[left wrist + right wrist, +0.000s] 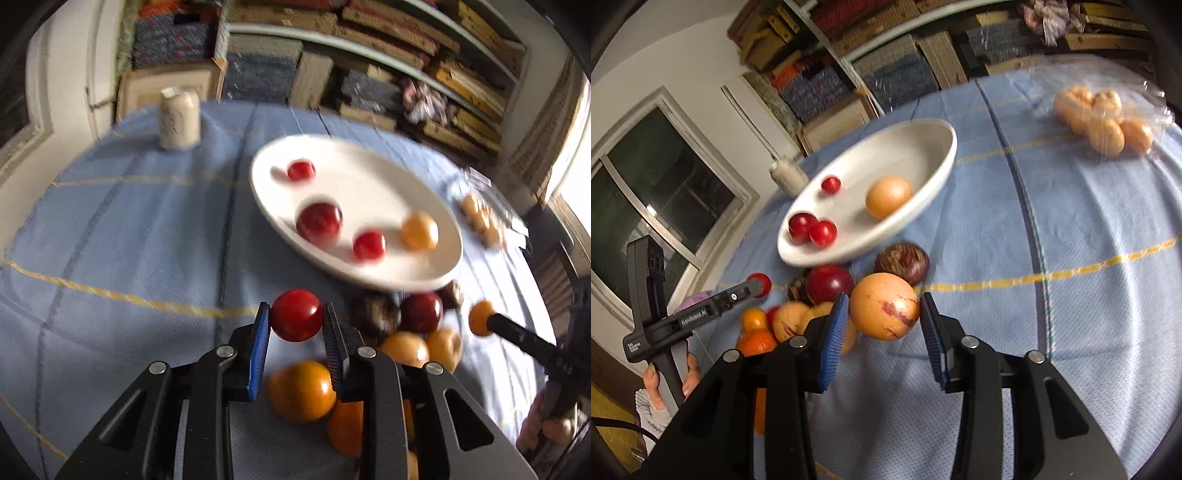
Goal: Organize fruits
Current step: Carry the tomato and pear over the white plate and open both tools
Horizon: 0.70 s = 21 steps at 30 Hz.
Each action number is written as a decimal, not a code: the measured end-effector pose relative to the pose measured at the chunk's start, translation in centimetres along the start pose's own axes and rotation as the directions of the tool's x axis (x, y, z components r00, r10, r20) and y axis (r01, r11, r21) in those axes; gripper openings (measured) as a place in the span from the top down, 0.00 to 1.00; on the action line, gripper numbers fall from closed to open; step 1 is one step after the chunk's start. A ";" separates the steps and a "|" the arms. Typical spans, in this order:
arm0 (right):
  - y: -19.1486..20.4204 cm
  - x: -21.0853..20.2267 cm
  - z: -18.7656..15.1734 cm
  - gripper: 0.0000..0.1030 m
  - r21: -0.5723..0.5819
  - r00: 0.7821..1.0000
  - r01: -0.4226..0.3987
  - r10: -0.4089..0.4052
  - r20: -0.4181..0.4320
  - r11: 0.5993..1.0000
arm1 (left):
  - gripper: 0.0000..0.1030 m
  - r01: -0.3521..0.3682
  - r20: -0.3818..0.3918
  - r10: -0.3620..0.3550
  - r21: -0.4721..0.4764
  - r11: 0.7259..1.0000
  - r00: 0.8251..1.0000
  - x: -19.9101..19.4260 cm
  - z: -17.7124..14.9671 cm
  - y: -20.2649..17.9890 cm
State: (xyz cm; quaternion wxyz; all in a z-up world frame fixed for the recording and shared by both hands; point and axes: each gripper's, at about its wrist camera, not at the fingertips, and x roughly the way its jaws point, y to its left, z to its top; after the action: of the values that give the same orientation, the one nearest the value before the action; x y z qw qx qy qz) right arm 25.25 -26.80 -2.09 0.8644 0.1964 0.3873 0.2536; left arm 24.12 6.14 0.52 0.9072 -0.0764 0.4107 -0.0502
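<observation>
Left tool [297, 321] clamps a red tomato [296, 315] above the worktop [129, 240]; right tool [882, 319] grips an orange fruit [884, 311] beside the pile; carry each level over the white plate's [436, 266] rim; release low to prevent rolling.

Tablecloth [129, 236]: pale blue, crossed by yellow and dark blue lines
Plate [369, 266]: white
Fruit on plate: three red [319, 223], one yellow-orange [419, 230]
Held fruit [884, 312]: orange (reddish streak)
Gripper pads [833, 343]: blue
</observation>
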 end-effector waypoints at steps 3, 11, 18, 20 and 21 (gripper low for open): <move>1.0 -1.2 1.8 0.65 -0.005 0.998 0.011 -0.010 0.055 1.000 | 0.72 -0.014 0.025 0.014 0.004 1.000 1.000 -0.8 2.2 -0.5; 5.5 2.9 8.2 0.67 -0.081 0.997 0.002 0.004 0.077 0.997 | 0.72 -0.004 0.030 0.004 0.010 1.000 1.000 2.7 7.5 -3.8; 5.1 3.6 5.4 0.65 -0.238 0.995 0.063 -0.079 -0.060 0.969 | 0.72 0.025 0.020 -0.026 0.033 0.999 0.999 4.8 7.0 -3.9; 3.6 2.1 3.6 0.65 -0.212 0.993 0.070 -0.087 -0.073 0.975 | 0.72 0.056 0.015 -0.056 0.010 0.998 0.998 4.7 7.0 -3.7; 2.9 1.6 2.7 0.65 -0.200 0.992 0.069 -0.088 -0.088 0.977 | 0.72 0.066 0.011 -0.066 0.003 0.998 0.998 4.7 7.0 -3.7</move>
State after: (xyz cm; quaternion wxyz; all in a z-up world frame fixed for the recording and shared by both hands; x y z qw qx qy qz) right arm 27.39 -23.96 0.25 0.8692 0.0820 0.4091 0.2653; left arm 32.34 2.49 2.29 0.9074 -0.0893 0.4028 -0.0803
